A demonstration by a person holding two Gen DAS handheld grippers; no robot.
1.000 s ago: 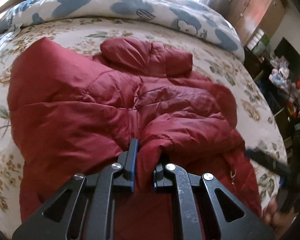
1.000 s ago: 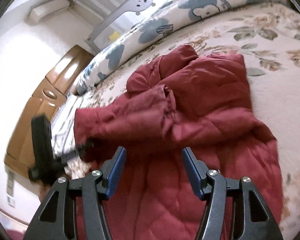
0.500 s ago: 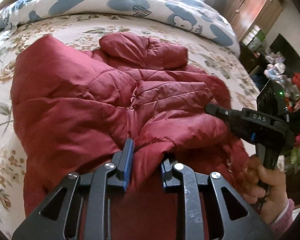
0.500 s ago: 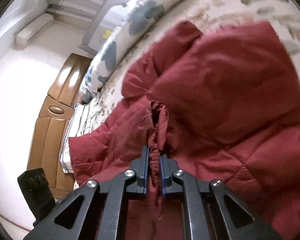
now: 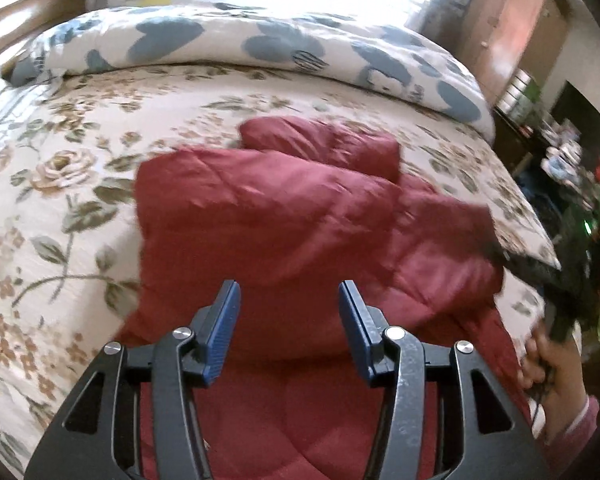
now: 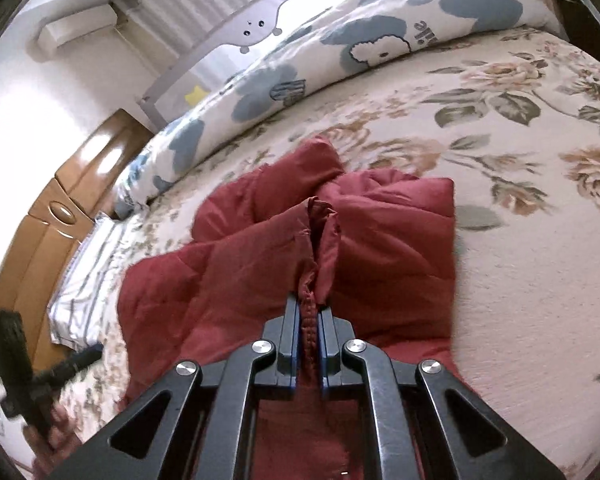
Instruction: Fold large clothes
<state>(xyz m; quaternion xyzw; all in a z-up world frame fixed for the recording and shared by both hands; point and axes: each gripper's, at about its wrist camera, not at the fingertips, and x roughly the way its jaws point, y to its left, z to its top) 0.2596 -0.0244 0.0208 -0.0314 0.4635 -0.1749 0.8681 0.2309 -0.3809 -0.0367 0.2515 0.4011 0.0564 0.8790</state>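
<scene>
Left jaws just opened, empty, right jaws clamping jacket [image 6: 284, 264] fold

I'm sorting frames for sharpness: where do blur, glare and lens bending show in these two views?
Left wrist view: the red jacket is motion-smeared, the window behind blown white, fisheye corners dark. Right wrist view: the cuff in the right tool is sharp, the left tool blurred, the bed edge bowed.

Left fingers [image 5: 228, 312] apart (right fingers [image 6: 290, 332] clamped)
</scene>
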